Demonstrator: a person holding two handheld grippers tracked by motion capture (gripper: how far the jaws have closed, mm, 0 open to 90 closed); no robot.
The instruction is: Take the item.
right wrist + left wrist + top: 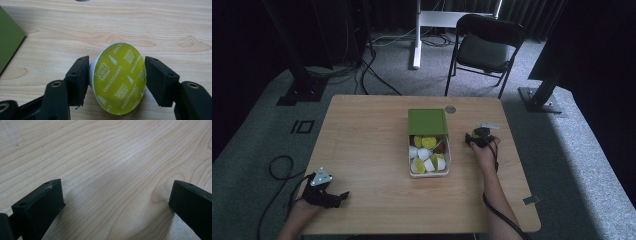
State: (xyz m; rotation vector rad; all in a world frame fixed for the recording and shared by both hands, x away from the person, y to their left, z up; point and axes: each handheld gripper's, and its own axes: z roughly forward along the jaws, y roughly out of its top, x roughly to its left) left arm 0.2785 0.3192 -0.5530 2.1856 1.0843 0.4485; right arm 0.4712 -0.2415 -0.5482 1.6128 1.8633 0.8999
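The right gripper (117, 77), at about three o'clock from the box (429, 150) of capsules, clamps a yellow-lidded coffee capsule (117, 77) narrowly by its rim just above the table (150, 30), and may drop it if it slackens.

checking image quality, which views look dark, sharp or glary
High view: dim and soft, with a dark surround. Left gripper view: a pale glare on the light wooden table. Right gripper view: sharp, so the print on the yellow-green foil-topped coffee capsule is readable.
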